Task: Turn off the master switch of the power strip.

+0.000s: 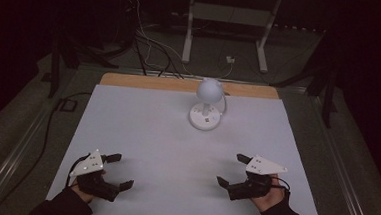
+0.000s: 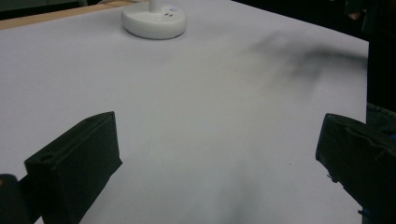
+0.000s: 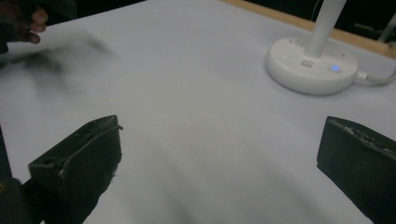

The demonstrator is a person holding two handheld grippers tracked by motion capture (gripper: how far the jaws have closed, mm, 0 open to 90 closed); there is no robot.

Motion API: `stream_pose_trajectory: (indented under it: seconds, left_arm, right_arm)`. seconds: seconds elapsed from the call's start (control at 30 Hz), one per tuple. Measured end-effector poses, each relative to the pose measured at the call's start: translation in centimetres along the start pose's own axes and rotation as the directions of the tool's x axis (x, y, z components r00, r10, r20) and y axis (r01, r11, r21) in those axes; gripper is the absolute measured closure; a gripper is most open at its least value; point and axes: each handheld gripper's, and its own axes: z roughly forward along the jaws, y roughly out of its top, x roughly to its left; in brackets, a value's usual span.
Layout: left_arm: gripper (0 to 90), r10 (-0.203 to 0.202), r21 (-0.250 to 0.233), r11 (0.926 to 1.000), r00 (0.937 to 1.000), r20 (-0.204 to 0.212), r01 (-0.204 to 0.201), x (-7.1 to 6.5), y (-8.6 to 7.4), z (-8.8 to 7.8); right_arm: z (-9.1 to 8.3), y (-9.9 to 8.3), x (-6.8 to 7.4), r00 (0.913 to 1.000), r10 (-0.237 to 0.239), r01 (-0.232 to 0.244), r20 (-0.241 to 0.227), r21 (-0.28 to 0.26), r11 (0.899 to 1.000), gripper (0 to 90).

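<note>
High view takes in one white table [image 1: 141, 134] with a single white desk lamp [image 1: 207, 106] standing toward its far edge, a little right of centre, and two black grippers near the front edge, well apart from the lamp and from each other. Seen from the lamp, the left gripper [image 1: 118, 171] sits toward the near left corner and the right gripper [image 1: 231, 169] toward the near right; both have their jaws spread wide with nothing between them. Each is held by one hand whose dark sleeve is cut off at the bottom of the frame. The lamp's round head covers most of its neck from above, and the room behind the table is too dark to read beyond some cables and one pale metal stand [image 1: 229, 19]. Left gripper view cuts the lamp [image 2: 154, 19] off just above its round base, and a blurred dark smear lies on the table [image 2: 196, 116] to the right of it. Right gripper view shows the lamp [image 3: 313, 65] base with one small blue light and a cord leaving it; fingertips [image 3: 32, 23] show at the top left corner, blurred.
</note>
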Motion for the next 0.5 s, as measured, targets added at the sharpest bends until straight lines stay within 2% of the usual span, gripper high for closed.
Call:
stream_pose_trajectory:
  seconds: [0.17, 0.5]
  left_arm:
    - [0.3, -0.003, -0.002, 1.0000, 1.0000, 0.002, 0.003, 0.0, 0.0, 0.0]
    - [0.3, -0.005, -0.004, 1.0000, 1.0000, 0.004, 0.005, 0.0, 0.0, 0.0]
  right_arm:
    - [0.2, 1.1, -0.3, 1.0000, 0.001, -0.001, -0.003, -0.021, 1.000, 0.0]
    - [0.6, 3.0, -1.0, 0.9994, -0.020, 0.021, 0.029, -0.047, 0.999, 0.0]
